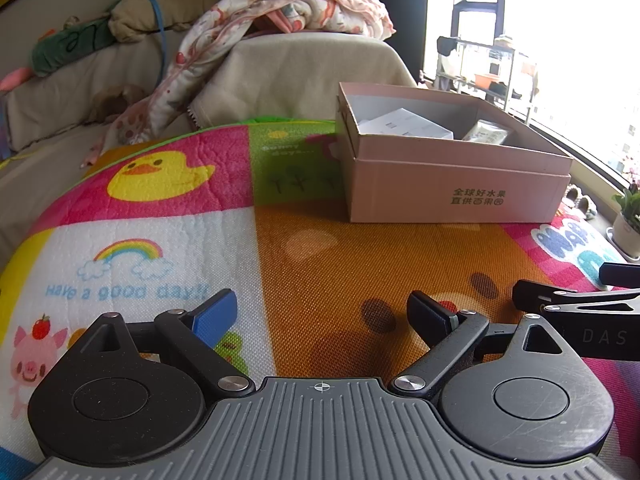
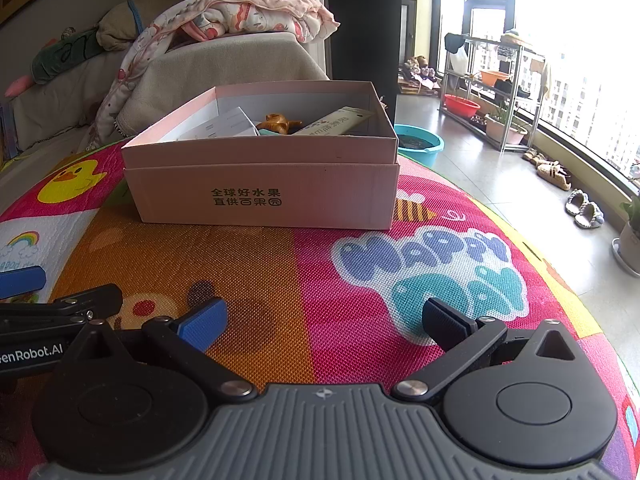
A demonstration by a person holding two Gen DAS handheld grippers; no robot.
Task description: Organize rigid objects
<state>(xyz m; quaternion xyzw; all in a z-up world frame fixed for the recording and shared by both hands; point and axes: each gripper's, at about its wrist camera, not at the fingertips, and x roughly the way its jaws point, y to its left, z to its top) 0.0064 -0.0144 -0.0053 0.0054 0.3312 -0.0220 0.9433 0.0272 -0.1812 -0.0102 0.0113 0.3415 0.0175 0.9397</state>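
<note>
In the left wrist view, the left gripper (image 1: 320, 314) sits low at the bottom of the frame with its jaws spread wide and nothing between them, above a colourful play mat (image 1: 168, 216). A pink cardboard box (image 1: 452, 192) rests on the mat at centre right, lid off, with a white packet (image 1: 404, 124) inside. Part of the right gripper (image 1: 576, 300) pokes in at the right edge. In the right wrist view, the right gripper (image 2: 324, 320) is likewise spread apart and empty at the bottom. The box (image 2: 264, 188) stands at upper centre on the mat (image 2: 360, 280), holding a white packet (image 2: 224, 124), a small orange figure (image 2: 278, 123) and a pale tube (image 2: 340, 121). The left gripper (image 2: 60, 300) shows at the left edge.
</note>
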